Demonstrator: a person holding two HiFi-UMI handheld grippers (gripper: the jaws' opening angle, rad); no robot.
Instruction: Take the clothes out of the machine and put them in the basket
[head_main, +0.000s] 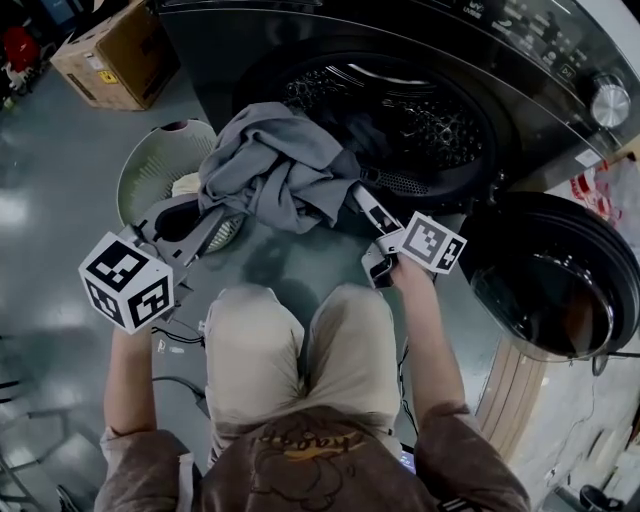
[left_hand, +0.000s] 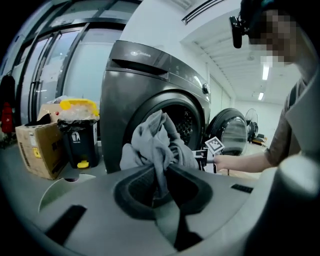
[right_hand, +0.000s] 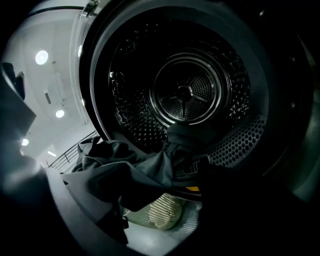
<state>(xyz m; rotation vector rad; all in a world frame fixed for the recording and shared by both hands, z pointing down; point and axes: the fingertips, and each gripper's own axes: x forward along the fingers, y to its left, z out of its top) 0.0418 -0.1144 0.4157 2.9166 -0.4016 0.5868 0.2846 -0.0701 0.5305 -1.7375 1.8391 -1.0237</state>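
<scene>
A grey garment (head_main: 275, 170) hangs bunched in front of the machine's open drum (head_main: 410, 115), between my two grippers. My left gripper (head_main: 212, 222) is shut on a fold of it; in the left gripper view the cloth (left_hand: 156, 145) rises out of the pinched jaws of the left gripper (left_hand: 161, 187). My right gripper (head_main: 362, 197) stands open at the garment's right edge. In the right gripper view the dark cloth (right_hand: 125, 170) drapes over one finger only, with the right gripper (right_hand: 160, 200) unclosed. The pale green basket (head_main: 150, 165) sits on the floor to the left, below the garment, and shows under the cloth as the basket (right_hand: 160, 211).
The machine's round door (head_main: 555, 280) hangs open at the right. A cardboard box (head_main: 110, 55) stands on the floor at the far left, beside a black bin (left_hand: 79, 142). The person's knees (head_main: 300, 340) are directly below the grippers.
</scene>
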